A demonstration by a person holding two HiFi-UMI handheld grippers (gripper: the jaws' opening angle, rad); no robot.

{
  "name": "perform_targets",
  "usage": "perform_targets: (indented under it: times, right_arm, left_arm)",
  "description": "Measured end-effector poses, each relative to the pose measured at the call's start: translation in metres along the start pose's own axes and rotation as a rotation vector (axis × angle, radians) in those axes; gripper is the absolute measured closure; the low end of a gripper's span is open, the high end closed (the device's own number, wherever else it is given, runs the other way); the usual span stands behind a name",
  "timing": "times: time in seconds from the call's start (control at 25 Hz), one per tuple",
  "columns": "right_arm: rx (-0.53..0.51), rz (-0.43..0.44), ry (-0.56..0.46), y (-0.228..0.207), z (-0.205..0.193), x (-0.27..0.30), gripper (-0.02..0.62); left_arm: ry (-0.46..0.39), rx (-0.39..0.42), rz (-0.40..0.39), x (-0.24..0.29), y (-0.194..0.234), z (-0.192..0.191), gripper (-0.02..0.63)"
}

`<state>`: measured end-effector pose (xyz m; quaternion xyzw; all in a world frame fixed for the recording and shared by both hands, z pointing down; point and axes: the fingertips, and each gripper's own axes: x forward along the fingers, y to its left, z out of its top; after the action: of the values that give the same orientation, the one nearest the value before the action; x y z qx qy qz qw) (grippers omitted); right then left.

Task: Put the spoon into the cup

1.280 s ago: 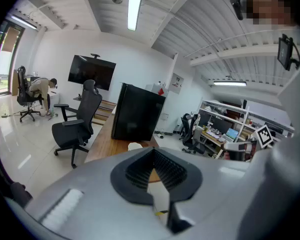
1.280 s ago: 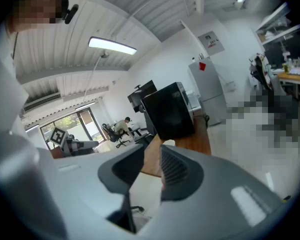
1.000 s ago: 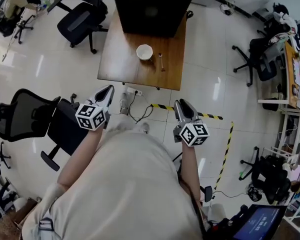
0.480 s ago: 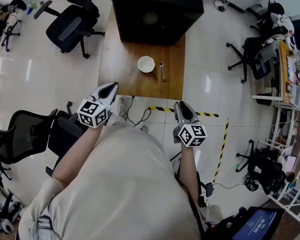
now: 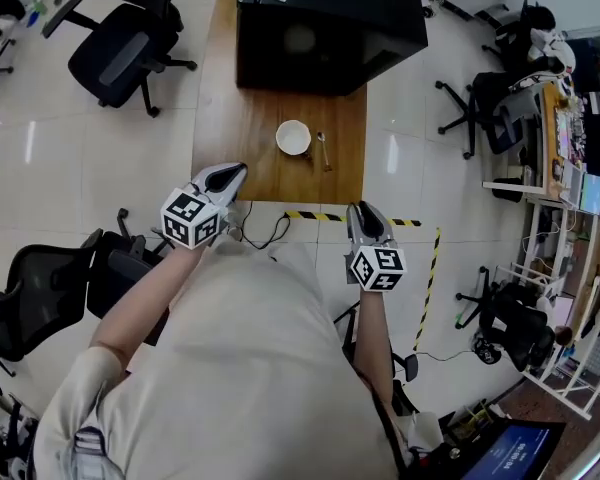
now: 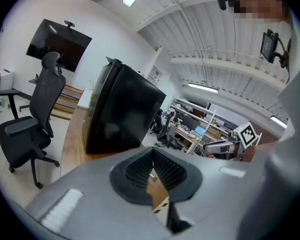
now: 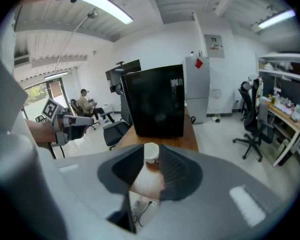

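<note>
A wooden table stands on a pale tiled floor. A big black box takes up its far end. Beyond the table's left edge stands a black office chair, and a mesh-backed chair stands off the near left corner. Below the near edge a dark cable curls on the floor beside yellow-and-black tape. Cluttered desks lie well off the right edge. A white refrigerator stands behind the box, and a person sits far back.
</note>
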<state>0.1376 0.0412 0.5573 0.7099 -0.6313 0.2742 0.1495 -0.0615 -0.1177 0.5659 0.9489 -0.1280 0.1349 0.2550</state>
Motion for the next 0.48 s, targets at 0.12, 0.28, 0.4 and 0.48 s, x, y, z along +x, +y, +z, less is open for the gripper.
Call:
perform_targets:
  times: [0.12, 0.28, 0.4, 0.48]
  right_arm:
    - [-0.03, -0.023, 0.02, 0.005, -0.002, 0.006, 0.502]
    - [-0.011, -0.028, 0.04, 0.003, -0.004, 0.014, 0.502]
    - [-0.027, 0.001, 0.053, 0.001, -0.007, 0.021, 0.502]
    - [-0.035, 0.038, 0.06, -0.003, -0.009, 0.027, 0.473]
  left_arm:
    - [-0.01, 0.005, -0.023, -0.003, 0.002, 0.005, 0.606]
    - [-0.039, -0.005, -0.032, -0.008, 0.002, 0.017, 0.606]
    - [-0.039, -0.008, -0.013, -0.005, 0.009, 0.019, 0.606]
    - [-0.039, -0.017, 0.01, 0.001, 0.015, 0.018, 0.606]
